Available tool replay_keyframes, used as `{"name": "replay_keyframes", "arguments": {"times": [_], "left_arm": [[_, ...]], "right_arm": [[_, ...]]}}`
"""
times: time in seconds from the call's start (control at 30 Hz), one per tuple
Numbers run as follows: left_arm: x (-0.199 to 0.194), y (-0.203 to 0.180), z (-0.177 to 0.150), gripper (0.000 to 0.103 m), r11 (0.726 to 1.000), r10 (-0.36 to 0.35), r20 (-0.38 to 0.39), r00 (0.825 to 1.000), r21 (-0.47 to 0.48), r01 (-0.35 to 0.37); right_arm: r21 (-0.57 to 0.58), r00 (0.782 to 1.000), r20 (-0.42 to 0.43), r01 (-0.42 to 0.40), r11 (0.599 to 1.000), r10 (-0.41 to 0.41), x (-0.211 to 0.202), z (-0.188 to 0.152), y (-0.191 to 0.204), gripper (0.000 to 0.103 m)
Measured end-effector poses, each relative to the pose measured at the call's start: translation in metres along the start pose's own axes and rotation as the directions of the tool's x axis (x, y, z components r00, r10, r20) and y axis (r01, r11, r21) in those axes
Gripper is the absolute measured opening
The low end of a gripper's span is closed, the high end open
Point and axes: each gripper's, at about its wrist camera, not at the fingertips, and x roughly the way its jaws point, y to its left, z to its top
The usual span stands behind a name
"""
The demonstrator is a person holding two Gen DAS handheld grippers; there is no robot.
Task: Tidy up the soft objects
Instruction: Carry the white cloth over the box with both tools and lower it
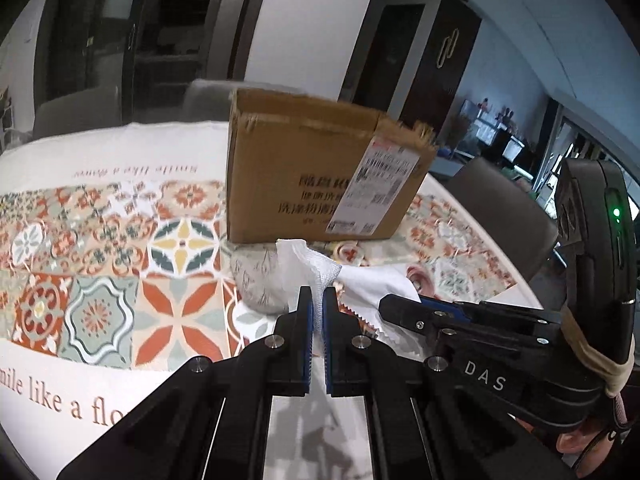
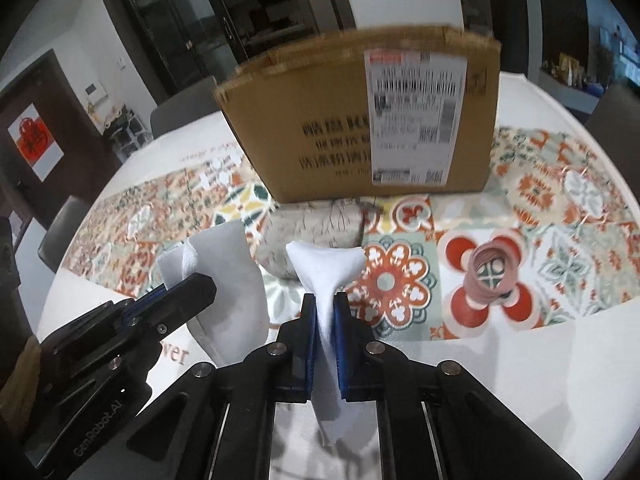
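Both grippers hold one white cloth (image 1: 304, 264) above the table. My left gripper (image 1: 317, 300) is shut on one corner of it. My right gripper (image 2: 325, 306) is shut on another corner of the white cloth (image 2: 326, 268), which hangs down between the fingers. The right gripper also shows in the left wrist view (image 1: 404, 312), and the left gripper in the right wrist view (image 2: 188, 284). A grey patterned soft bundle (image 2: 312, 228) lies on the table just behind the cloth, in front of a cardboard box (image 2: 360, 120). A pink ring-shaped object (image 2: 494, 270) lies to the right.
The round table carries a tile-patterned cloth (image 1: 100, 248). The cardboard box (image 1: 320, 172) stands at the table's middle, open at the top. Chairs (image 1: 504, 216) stand around the table's edge.
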Motion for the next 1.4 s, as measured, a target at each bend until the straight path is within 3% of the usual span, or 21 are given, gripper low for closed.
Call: {"name": "replay_keyframes", "arguments": {"times": [0.33, 0.77, 1.4], "left_arm": [[-0.034, -0.011, 0.038, 0.006, 0.999, -0.021, 0.087, 0.996, 0.047, 0.017], [-0.042, -0.019, 0.092, 0.006, 0.994, -0.021, 0.157, 0.987, 0.105, 0.005], [-0.007, -0.022, 0.164, 0.006, 0.989, 0.014, 0.181, 0.983, 0.142, -0.041]], "right_arm": [[-0.011, 0.993, 0.116, 0.017, 1.0, -0.016, -0.051, 0.019, 0.017, 0.01], [-0.029, 0.968, 0.246, 0.052, 0.998, -0.043, -0.089, 0.069, 0.027, 0.01], [-0.096, 0.95, 0.305, 0.092, 0.991, -0.059, -0.086, 0.148, 0.02, 0.01]]}}
